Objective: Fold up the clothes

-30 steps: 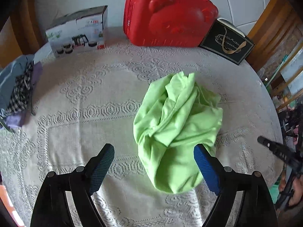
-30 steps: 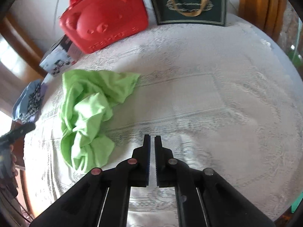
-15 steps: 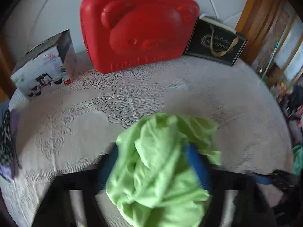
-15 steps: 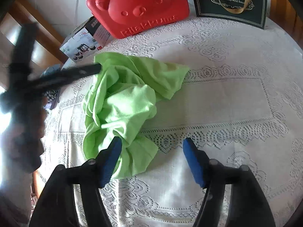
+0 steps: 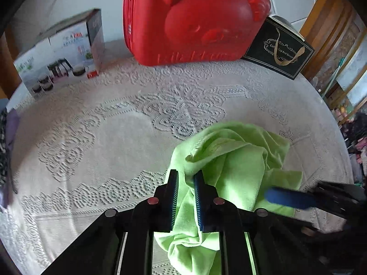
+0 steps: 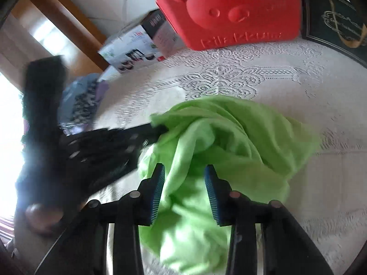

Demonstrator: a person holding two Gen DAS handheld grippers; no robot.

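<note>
Two grippers work one crumpled green garment [image 5: 231, 160] lying on the desk, not yet spread or folded. The left gripper [image 5: 185, 184] has just been closing, and its jaws now stand nearly together, pinching a ridge of the green cloth at the garment's near left edge. The right gripper [image 6: 184, 178] has its jaws partly spread and has also just been closing; the cloth bulges between them, but its pads [image 6: 158, 190] do not visibly press it (from the left wrist view only one blurred blue pad shows over the cloth's right side).

Risks, as judged: the left pinch may have taken several layers instead of a single hem, so a lift could raise a knot, not an edge. The right jaws could close on a loose bulge and slip off. Both grips sit close together on the heap, which would leave the cloth bunched when pulled apart.

Beyond the jaws, the white lace tablecloth [image 5: 110, 137] covers a round desk; its open weave could snag a pad dragged low. To the far left lies a heap of other clothes [image 6: 80, 100]. At the far edge stand a printed carton [image 5: 62, 52], a red bear-faced case [image 5: 190, 20] and a black gift bag [image 5: 279, 48], with a pale wall and wooden trim behind.
</note>
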